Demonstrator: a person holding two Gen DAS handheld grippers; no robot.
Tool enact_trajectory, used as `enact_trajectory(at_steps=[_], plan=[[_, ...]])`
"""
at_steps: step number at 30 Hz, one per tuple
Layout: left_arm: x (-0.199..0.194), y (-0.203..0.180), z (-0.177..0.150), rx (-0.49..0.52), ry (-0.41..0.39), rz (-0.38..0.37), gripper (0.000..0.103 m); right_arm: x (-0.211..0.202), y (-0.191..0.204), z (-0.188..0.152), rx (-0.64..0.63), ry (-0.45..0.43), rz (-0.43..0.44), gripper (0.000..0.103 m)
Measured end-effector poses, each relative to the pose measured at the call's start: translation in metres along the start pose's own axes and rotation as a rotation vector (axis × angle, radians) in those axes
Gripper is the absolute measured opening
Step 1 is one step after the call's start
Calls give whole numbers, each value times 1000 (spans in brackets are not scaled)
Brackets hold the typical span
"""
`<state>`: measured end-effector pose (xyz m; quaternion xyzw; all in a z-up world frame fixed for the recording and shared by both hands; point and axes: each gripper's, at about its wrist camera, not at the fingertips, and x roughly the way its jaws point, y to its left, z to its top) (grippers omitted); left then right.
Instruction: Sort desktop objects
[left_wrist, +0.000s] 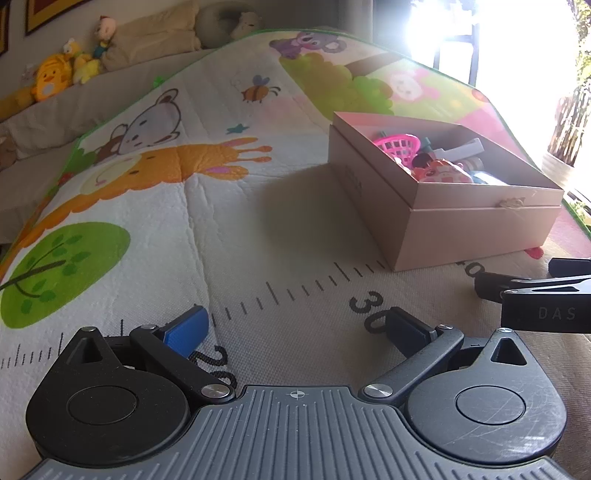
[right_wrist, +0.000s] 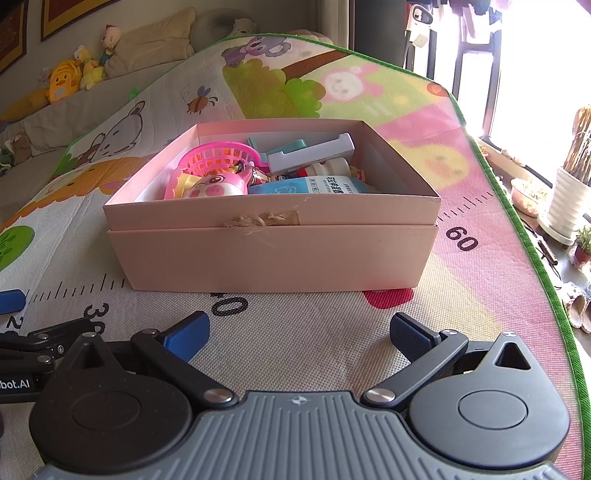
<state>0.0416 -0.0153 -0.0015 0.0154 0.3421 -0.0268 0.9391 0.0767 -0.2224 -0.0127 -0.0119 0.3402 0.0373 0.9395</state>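
A pink cardboard box (right_wrist: 273, 254) stands on the play mat, right in front of my right gripper; it also shows at the right of the left wrist view (left_wrist: 476, 229). Inside lie a pink plastic basket (right_wrist: 218, 158), a pig toy (right_wrist: 212, 188), a blue pouch (right_wrist: 310, 186), a small white bottle (right_wrist: 328, 168) and a grey-white flat piece (right_wrist: 310, 153). My left gripper (left_wrist: 299, 328) is open and empty over the mat's ruler marks. My right gripper (right_wrist: 299, 332) is open and empty, short of the box's near wall.
A cartoon play mat (left_wrist: 155, 206) with a green border covers the surface. Plush toys (left_wrist: 55, 74) and cushions line the back left. Plant pots (right_wrist: 565, 203) stand beyond the mat's right edge by the bright window. The right gripper's side shows in the left wrist view (left_wrist: 535, 295).
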Motion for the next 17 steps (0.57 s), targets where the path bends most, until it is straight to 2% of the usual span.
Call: enact_trajectory(at_steps=[7, 17], plan=[[-3, -1, 3, 25, 36, -34, 103, -1, -1, -1, -3, 1, 3, 103], [-1, 0, 4, 27, 36, -47, 103, -1, -1, -1, -2, 0, 4, 103]])
